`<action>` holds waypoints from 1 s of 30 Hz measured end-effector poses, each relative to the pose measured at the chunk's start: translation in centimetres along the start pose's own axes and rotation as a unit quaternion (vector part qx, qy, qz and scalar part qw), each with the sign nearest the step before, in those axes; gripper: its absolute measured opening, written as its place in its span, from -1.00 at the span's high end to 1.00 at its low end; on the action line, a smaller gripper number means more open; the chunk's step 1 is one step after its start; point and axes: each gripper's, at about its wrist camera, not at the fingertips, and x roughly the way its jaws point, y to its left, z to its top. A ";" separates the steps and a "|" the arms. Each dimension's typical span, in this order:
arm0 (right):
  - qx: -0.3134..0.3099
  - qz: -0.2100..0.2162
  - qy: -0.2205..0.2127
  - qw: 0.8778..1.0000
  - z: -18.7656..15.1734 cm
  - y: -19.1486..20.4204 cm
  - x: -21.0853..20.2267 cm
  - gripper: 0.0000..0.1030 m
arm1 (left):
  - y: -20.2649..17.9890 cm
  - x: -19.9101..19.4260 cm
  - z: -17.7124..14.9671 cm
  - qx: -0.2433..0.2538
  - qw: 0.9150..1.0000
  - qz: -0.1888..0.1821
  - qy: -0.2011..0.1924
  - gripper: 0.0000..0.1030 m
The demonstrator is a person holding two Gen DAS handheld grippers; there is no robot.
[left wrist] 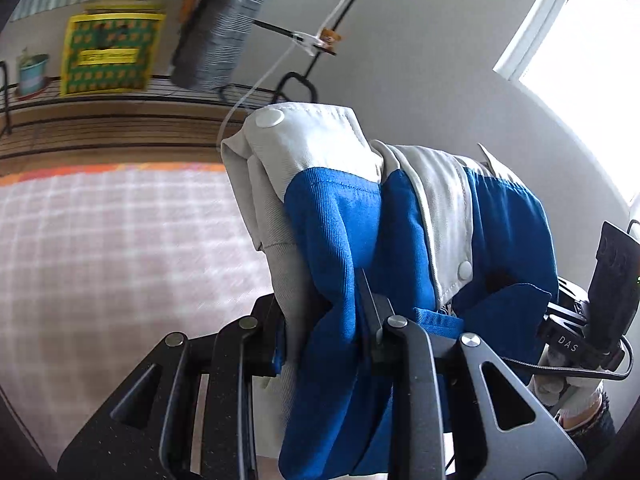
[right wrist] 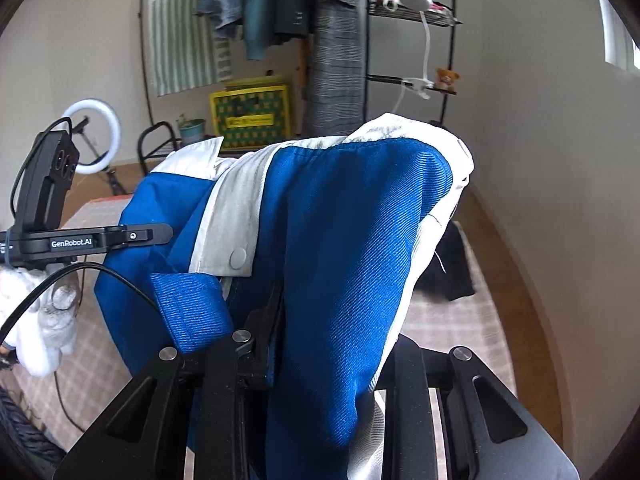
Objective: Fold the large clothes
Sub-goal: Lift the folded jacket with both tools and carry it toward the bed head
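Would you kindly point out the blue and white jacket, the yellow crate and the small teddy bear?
Jacket (right wrist: pixel 344 240): right wrist view, blue panel.
Yellow crate (right wrist: pixel 250 117): right wrist view, patterned front.
Teddy bear (right wrist: pixel 447 78): right wrist view, body.

Room: pale walls (right wrist: pixel 520 128), bright window (left wrist: pixel 580 60), wooden floor (right wrist: pixel 516 248). Black wire rack (right wrist: pixel 412 80) with hanging clothes (right wrist: pixel 256 4); ring light (right wrist: pixel 94 136); bed in checked cover (left wrist: pixel 112 240).

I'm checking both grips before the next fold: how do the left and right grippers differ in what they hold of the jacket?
The left gripper pinches a bunched blue fold with a grey-white strip beside it; the right gripper holds a broader, smoother blue panel with a white edge. A snap sits high above the left gripper; above the right the top edge shows none. Both are shut on the same jacket, lifted off the checked cover.
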 end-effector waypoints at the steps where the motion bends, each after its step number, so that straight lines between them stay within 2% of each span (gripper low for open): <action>1: 0.005 -0.004 -0.001 1.000 0.5 -1.2 0.4 0.53 | -0.7 1.3 0.9 0.000 1.000 -0.004 -0.001 0.51; 7: 0.012 -0.018 -0.008 1.000 3.3 -6.8 2.9 0.53 | -3.2 7.7 5.7 0.010 1.000 -0.010 -0.008 0.51; 17: 0.011 -0.017 -0.019 1.000 7.9 -12.3 9.1 0.54 | -1.7 15.0 11.1 0.007 1.000 0.003 -0.025 0.51; 21: 0.008 -0.009 -0.013 1.000 8.6 -14.3 12.1 0.54 | -0.6 17.4 11.4 -0.002 1.000 0.009 -0.022 0.51; 24: 0.019 0.005 -0.008 1.000 7.8 -15.5 15.0 0.54 | 0.9 19.4 10.7 -0.004 1.000 0.027 -0.016 0.51; 26: 0.031 0.013 0.008 0.999 6.6 -16.3 17.5 0.51 | 2.2 21.5 10.2 -0.004 0.999 0.048 0.006 0.50; 28: 0.044 -0.009 0.043 0.998 5.5 -17.1 20.6 0.37 | 3.6 23.2 9.6 -0.021 0.998 0.064 0.021 0.46; 30: 0.057 -0.043 0.078 0.994 4.6 -17.7 22.9 0.16 | 4.5 23.6 9.4 -0.038 0.997 0.062 0.017 0.36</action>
